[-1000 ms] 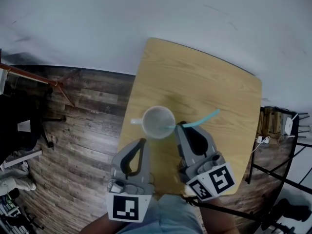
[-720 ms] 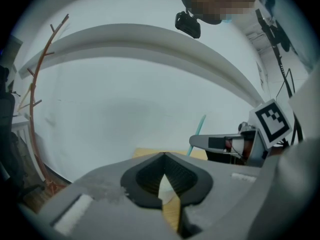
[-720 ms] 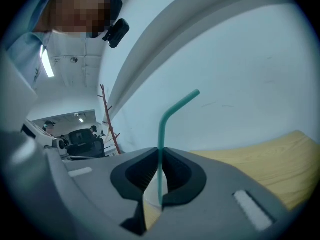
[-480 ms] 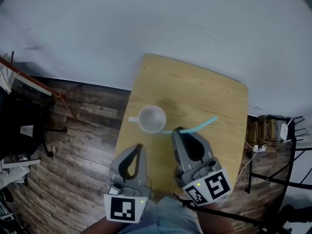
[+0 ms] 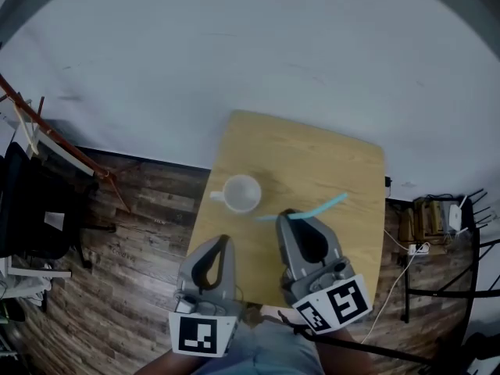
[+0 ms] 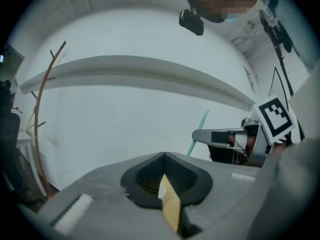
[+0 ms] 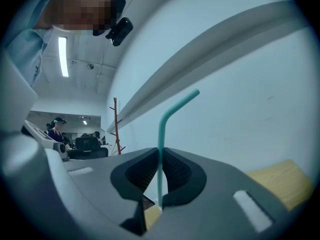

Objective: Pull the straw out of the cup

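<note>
Right gripper (image 7: pixel 160 153): jaws closed almost fully on the teal straw (image 7: pixel 161 129), which is pinched across its shaft with the bent top above the pads. Left gripper (image 6: pixel 164 155): jaws closed on nothing, only a sliver of table seen through the seam.

In the head view the straw (image 5: pixel 316 207) is held clear of the white cup (image 5: pixel 240 193). Its free end is near the rim but outside it, so extraction is judged done or nearly so. The cup stands alone on the table (image 5: pixel 336 162), touched by neither gripper.

Risks:
- Thin, smooth shaft in a narrow pinch. It could pivot or slide through the pads if swung or bumped.
- The shaft could be flattened or kinked by harder squeezing.
- Any liquid in the straw could drip onto the table.
- The cup is unsupported and could be tipped if clipped by the straw's end.

Not readable:
- Cup contents cannot be made out.
- The cup is absent from both gripper views.
- The straw's lower end is cut off behind the jaws in the right gripper view.
- Height of the straw above the table cannot be judged.
</note>
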Demonstrator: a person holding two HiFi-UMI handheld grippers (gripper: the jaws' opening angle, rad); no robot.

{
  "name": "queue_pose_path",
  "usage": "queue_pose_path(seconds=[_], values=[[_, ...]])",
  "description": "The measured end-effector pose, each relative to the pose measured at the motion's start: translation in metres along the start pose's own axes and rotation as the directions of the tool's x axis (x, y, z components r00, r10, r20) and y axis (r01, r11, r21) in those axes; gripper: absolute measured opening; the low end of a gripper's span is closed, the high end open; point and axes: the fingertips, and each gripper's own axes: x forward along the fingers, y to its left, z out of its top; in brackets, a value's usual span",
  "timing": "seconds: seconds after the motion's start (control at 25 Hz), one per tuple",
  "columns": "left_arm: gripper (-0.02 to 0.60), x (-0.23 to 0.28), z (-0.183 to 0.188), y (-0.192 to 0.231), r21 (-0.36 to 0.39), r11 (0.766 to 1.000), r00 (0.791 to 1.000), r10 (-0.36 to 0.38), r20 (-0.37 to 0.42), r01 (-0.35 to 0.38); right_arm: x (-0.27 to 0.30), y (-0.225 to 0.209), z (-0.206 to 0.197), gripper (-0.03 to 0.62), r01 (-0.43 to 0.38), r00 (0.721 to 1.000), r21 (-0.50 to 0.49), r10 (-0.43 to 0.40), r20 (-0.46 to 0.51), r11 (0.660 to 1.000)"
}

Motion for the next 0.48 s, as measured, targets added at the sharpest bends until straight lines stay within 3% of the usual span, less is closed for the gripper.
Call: queue_pose_path(seconds=[0.48], values=[[0.018,-0.031,0.031,-0.027,0.06,0.998,0.995,-0.021,0.099,0.016,-0.045,0.023,0.039,0.034,0.009,0.996,-0.072,-0.003,0.085,0.997]])
